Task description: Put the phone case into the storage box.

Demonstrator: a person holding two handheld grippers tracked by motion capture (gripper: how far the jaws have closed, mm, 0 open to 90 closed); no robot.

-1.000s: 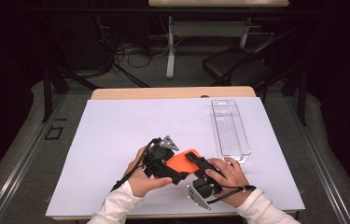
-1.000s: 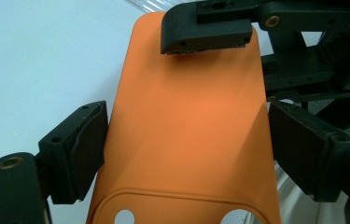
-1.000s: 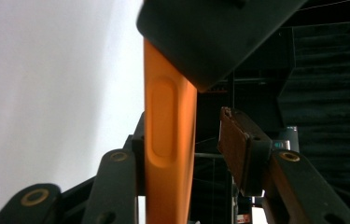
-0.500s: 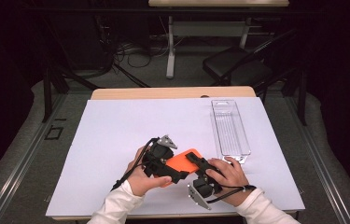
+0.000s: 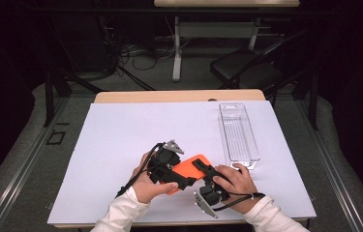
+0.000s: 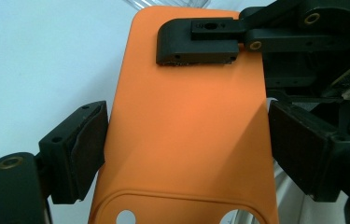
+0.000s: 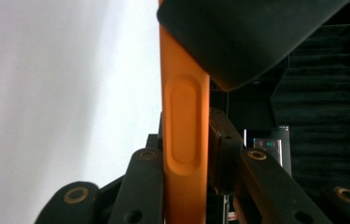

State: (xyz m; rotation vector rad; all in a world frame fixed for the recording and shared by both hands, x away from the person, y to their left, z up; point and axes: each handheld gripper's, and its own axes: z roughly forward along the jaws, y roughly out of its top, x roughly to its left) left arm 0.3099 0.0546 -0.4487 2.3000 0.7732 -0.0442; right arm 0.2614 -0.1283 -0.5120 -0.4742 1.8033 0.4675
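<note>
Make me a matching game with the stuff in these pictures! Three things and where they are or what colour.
Things:
1. phone case
2. plastic tray
3. white sheet

Descriptions:
A. clear, lying toward the table's far right
B. covers the tabletop
C. orange, gripped by the left gripper and the right gripper

Pairs: 1-C, 2-A, 3-B

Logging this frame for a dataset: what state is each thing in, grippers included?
orange phone case: empty, held off the table between both grippers.
left gripper: jaws on the case's two long edges.
right gripper: shut on the case's edge.
clear plastic tray: empty, flat on the table, untouched.
</note>
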